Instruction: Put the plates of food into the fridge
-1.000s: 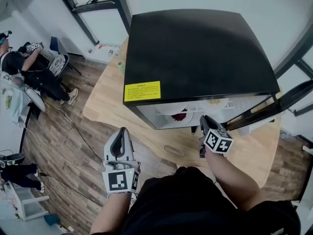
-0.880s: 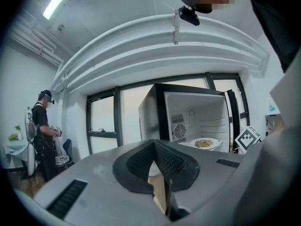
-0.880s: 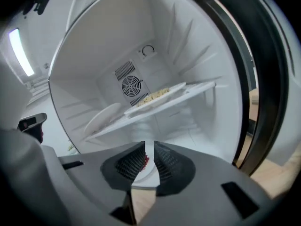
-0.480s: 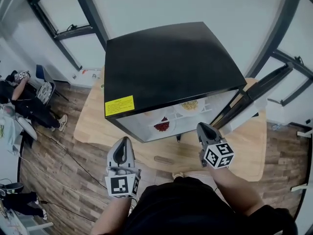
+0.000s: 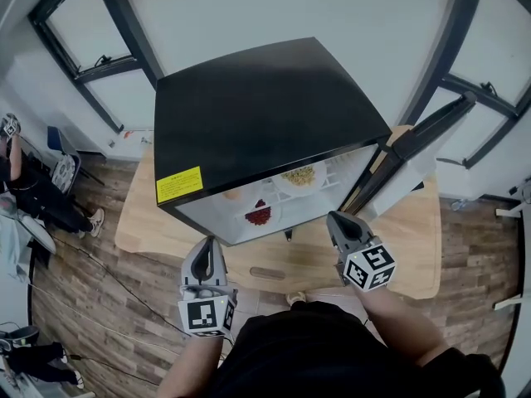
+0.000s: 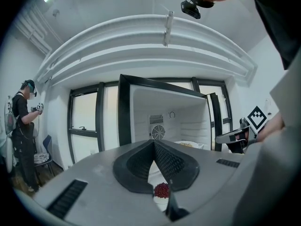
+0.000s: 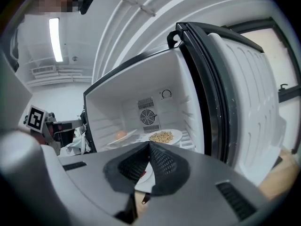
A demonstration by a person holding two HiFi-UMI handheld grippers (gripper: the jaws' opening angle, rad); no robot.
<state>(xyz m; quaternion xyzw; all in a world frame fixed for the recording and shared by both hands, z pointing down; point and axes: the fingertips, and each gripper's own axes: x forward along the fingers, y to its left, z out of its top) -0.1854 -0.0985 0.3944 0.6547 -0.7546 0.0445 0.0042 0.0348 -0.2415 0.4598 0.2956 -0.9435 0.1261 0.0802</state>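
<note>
The black mini fridge (image 5: 265,114) stands on a wooden table (image 5: 406,247) with its door (image 5: 415,152) swung open to the right. On its shelf sit a plate of red food (image 5: 258,215), a plate of yellow food (image 5: 300,175) and a plate with an orange piece (image 5: 235,194). My right gripper (image 5: 334,218) hangs in front of the opening, apart from the plates. Its jaws have just been closing and are shut with nothing between them (image 7: 149,143). My left gripper (image 5: 207,243) is level before the fridge's left corner, shut and empty (image 6: 154,142).
A small dark object (image 5: 287,235) lies on the table just before the fridge. The open door (image 7: 244,93) stands close on the right of my right gripper. A person (image 5: 25,189) sits at the far left on the wooden floor side. Windows line the back wall.
My right gripper has risen and drawn back from the fridge opening while its jaws closed empty. The left gripper has shifted sideways. The plates stay on the shelf.
</note>
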